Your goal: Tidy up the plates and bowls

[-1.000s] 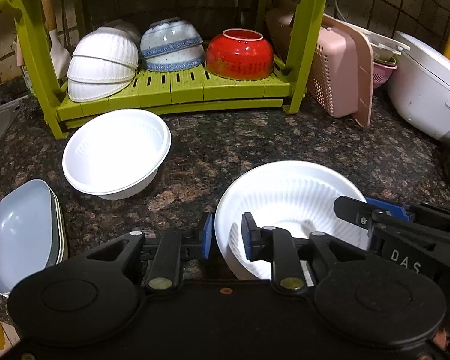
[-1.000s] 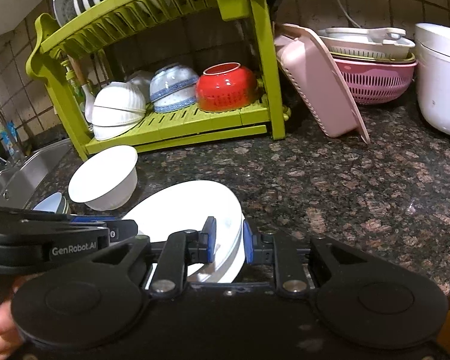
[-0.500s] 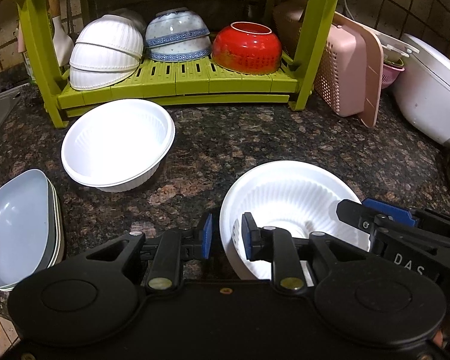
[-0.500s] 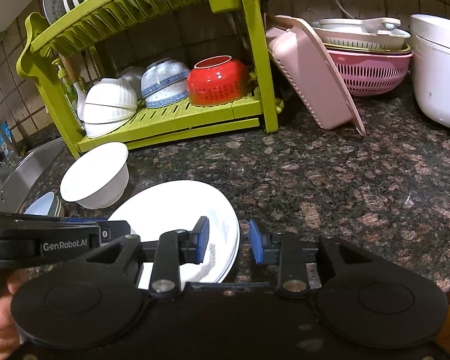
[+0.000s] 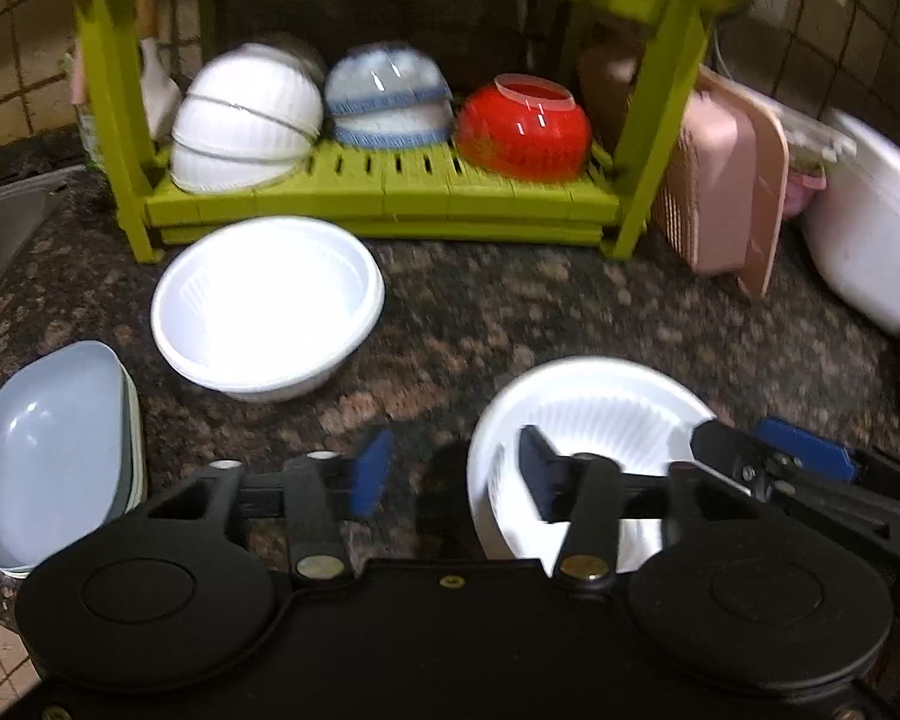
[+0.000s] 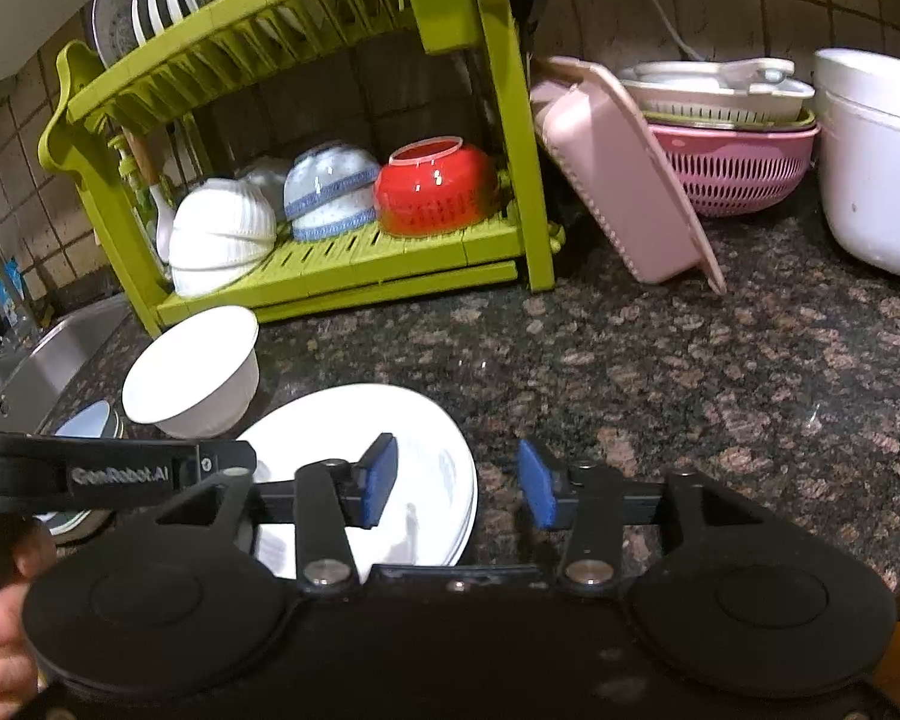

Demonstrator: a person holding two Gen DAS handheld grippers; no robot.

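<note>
Both claws are standing open and gripping nothing. The left claw (image 5: pixel 447 477) is hovering low over the counter (image 5: pixel 510 312) with its right pad inside the near rim of the white plates (image 5: pixel 594 414) and its left pad outside, so the rim is lying between the pads but is not pinched. The right claw (image 6: pixel 456 483) is sitting at the opposite edge of the same stack, the white plates (image 6: pixel 414 450), its left pad over the plate face and its right pad over bare stone. To do this well, I judge that one claw should settle squarely on the rim, close firmly before any lift, and keep the stack level, since stacked plates can slide apart. Further out, the white bowl (image 5: pixel 267 306) is waiting upright just in front of the green rack (image 5: pixel 384 204), whose lower shelf is holding upturned bowls, including a red bowl (image 5: pixel 522 126). A grey dish stack (image 5: pixel 48 450) is resting near the counter's left edge. The left view is blurred.
</note>
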